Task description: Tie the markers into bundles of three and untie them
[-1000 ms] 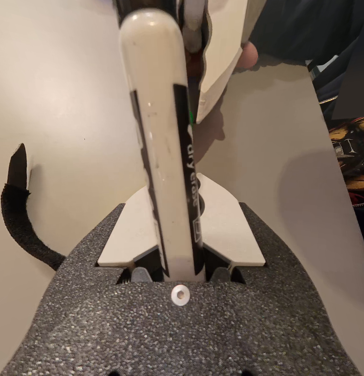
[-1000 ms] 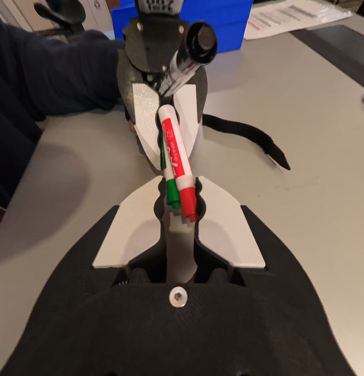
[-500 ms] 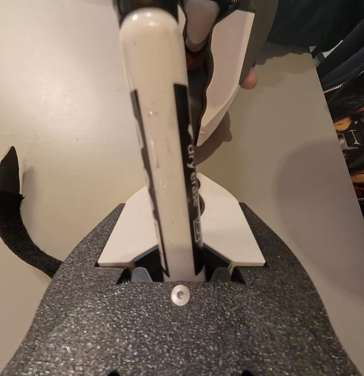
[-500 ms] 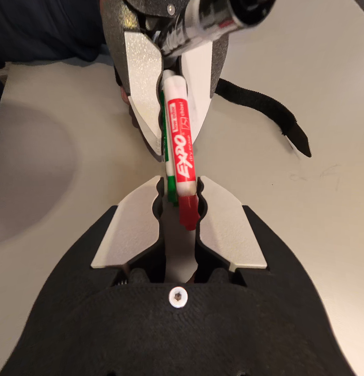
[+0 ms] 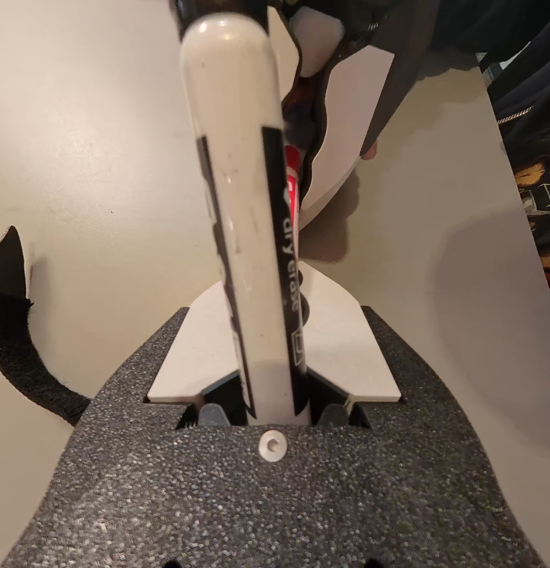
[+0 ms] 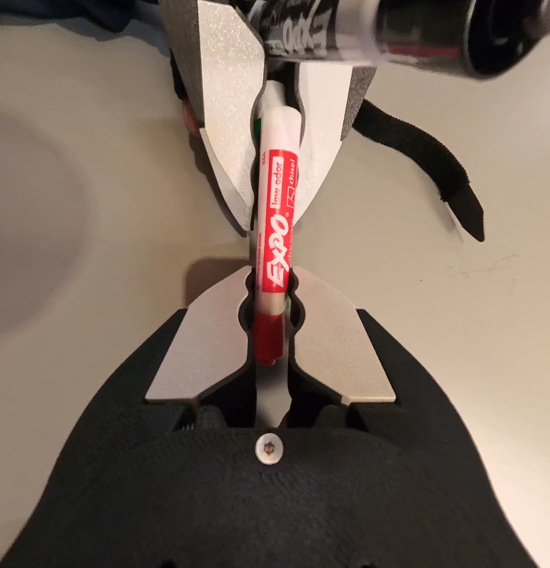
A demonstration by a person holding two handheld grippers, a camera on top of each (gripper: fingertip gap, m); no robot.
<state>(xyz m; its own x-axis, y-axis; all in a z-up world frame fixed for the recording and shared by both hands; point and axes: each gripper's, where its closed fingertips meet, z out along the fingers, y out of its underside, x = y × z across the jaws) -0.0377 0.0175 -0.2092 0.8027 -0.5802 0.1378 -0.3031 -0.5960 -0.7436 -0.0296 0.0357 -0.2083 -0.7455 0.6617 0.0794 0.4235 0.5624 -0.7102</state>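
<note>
Left gripper [image 5: 269,310]: the speckled grey body is seen at the bottom of the left wrist view. Its white fingers [image 5: 203,353] are pinched on the black marker.
Black marker [image 5: 236,184]: a white barrel with black bands is held up the middle of the left wrist view. In the right wrist view its black cap end [image 6: 436,40] is seen blurred at the top right of the frame.
Right gripper [image 6: 272,302]: the black body is seen at the bottom of the right wrist view. Its white fingers [image 6: 206,344] are closed on the lower end of the red marker.
Red marker [image 6: 276,233]: it is held in the middle of the right wrist view, with its red cap [image 6: 269,341] near the camera. Its far white end is tucked between the fingers of the left gripper, seen at the top middle. A small red part [image 5: 293,181] is seen beside the black marker in the left wrist view.
Green marker [image 6: 257,127]: only small green bits are seen behind the red marker. It cannot be told what is holding it.
Black strap [image 6: 421,153]: it is laid on the desk at the upper right of the right wrist view. In the left wrist view it is curled at the left edge [image 5: 9,353].
Desk [image 6: 83,246]: a pale, plain top is seen under both grippers.
Dark sleeve [image 5: 452,30]: it is seen at the upper right of the left wrist view, beyond the right gripper.
</note>
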